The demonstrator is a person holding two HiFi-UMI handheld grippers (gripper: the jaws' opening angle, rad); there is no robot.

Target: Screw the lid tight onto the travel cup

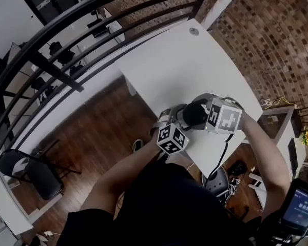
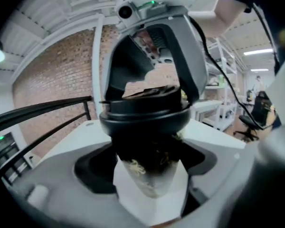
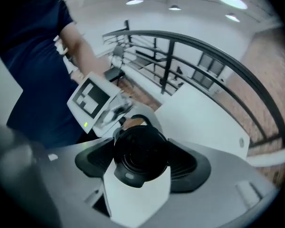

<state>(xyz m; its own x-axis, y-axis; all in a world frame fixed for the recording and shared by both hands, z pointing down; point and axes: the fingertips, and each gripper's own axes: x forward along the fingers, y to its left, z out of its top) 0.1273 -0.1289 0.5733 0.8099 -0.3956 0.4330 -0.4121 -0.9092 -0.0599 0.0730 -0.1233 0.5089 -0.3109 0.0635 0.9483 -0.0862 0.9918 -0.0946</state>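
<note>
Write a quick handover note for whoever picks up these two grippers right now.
Left gripper: jaws closed on the body of the dark travel cup, at the near end of the white table.
Right gripper: comes from above, jaws closed around the black lid.
Done: the lid sits on the cup's mouth.
Left: twist the lid until tight. How far it is already screwed on cannot be told.
</note>
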